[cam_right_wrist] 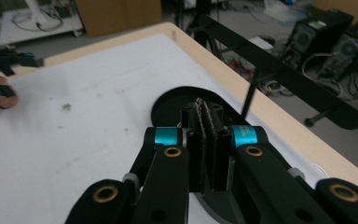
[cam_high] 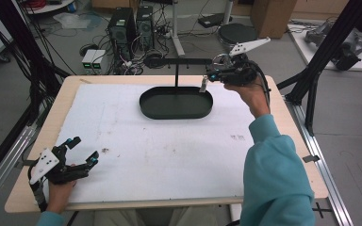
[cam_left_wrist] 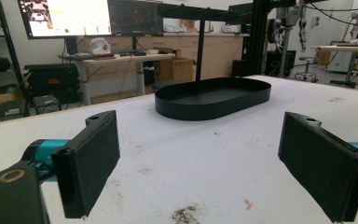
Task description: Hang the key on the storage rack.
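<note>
We saw the right claw [cam_high: 206, 83] raised over the far right end of the black oval tray [cam_high: 176, 103], its jaws pressed together on a small thin piece [cam_right_wrist: 204, 116] that we could not identify; in the high view a small pale bit [cam_high: 202, 84] hung at its tip, just above the tray's rim. From the right claw's own view the tray [cam_right_wrist: 168, 105] lay directly beneath the closed jaws. A black post [cam_high: 176, 74] rose from the tray and carried a horizontal bar [cam_high: 181, 61] that ran close beside this claw. The left claw [cam_high: 83, 149] hovered near the front left corner of the bench [cam_high: 33, 141], its jaws spread wide with nothing between them, well apart from the tray. Its pads [cam_left_wrist: 91, 161] framed the stained white mat [cam_left_wrist: 205, 163] covering the bench, with the tray [cam_left_wrist: 214, 98] beyond. Past the bench stood computer towers [cam_high: 132, 26] and tangled cables [cam_high: 136, 61] on the floor.
</note>
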Motion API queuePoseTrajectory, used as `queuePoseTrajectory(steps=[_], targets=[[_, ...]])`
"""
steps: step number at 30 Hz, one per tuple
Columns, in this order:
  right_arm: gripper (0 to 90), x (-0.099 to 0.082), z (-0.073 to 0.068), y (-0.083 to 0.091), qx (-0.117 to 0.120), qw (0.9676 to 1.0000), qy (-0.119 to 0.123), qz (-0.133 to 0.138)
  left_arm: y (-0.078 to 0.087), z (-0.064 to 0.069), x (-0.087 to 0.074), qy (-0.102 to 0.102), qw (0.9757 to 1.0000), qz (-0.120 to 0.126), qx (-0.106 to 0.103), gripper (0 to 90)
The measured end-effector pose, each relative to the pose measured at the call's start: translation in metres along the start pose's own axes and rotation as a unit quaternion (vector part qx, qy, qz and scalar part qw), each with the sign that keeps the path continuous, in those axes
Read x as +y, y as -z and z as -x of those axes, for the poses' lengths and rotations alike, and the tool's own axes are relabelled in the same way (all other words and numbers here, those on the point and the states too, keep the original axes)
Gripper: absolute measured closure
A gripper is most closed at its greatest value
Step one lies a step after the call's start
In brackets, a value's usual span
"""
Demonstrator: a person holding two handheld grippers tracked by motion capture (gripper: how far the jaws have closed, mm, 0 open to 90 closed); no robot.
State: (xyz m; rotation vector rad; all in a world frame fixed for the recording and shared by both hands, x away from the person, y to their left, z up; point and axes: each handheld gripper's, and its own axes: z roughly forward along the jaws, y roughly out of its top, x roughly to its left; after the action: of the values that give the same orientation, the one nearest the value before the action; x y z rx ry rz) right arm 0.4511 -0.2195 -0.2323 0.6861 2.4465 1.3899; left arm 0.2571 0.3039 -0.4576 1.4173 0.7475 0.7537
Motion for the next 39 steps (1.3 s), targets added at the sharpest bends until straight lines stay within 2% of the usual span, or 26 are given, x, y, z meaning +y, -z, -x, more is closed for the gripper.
queuePoseTrajectory(steps=[2,7,11,14,16,20,25,39], targets=[[88.7,0.005,0.006,-0.003,-0.011,0.9999,0.004,-0.011,0.0,0.0,0.0,-0.001,1.0,0.0,0.0,13.0],[88.7,0.013,0.018,-0.006,-0.015,0.9996,-0.001,-0.026,0.0,0.0,0.0,0.0,1.0,0.0,0.0,13.0],[88.7,0.017,0.027,-0.008,-0.011,0.9997,-0.004,-0.022,0.0,0.0,0.0,0.0,1.0,-0.001,0.0,13.0],[88.7,0.022,0.033,-0.01,-0.012,0.9993,-0.005,-0.036,0.0,0.0,0.0,0.0,1.0,-0.001,0.0,13.0],[88.7,0.027,0.036,-0.011,-0.014,0.9992,0.005,-0.037,0.0,0.0,0.0,0.001,1.0,0.0,0.0,13.0],[88.7,0.034,0.043,-0.018,-0.015,0.9986,0.009,-0.049,0.0,0.0,0.0,-0.001,1.0,-0.001,0.0,13.0],[88.7,0.035,0.05,-0.025,-0.011,0.9987,0.008,-0.05,0.0,0.0,0.0,-0.001,1.0,0.0,0.0,13.0],[88.6,0.025,0.061,-0.038,-0.02,0.9958,-0.005,-0.09,0.0,0.0,0.0,-0.002,1.0,0.0,0.0,13.0]])
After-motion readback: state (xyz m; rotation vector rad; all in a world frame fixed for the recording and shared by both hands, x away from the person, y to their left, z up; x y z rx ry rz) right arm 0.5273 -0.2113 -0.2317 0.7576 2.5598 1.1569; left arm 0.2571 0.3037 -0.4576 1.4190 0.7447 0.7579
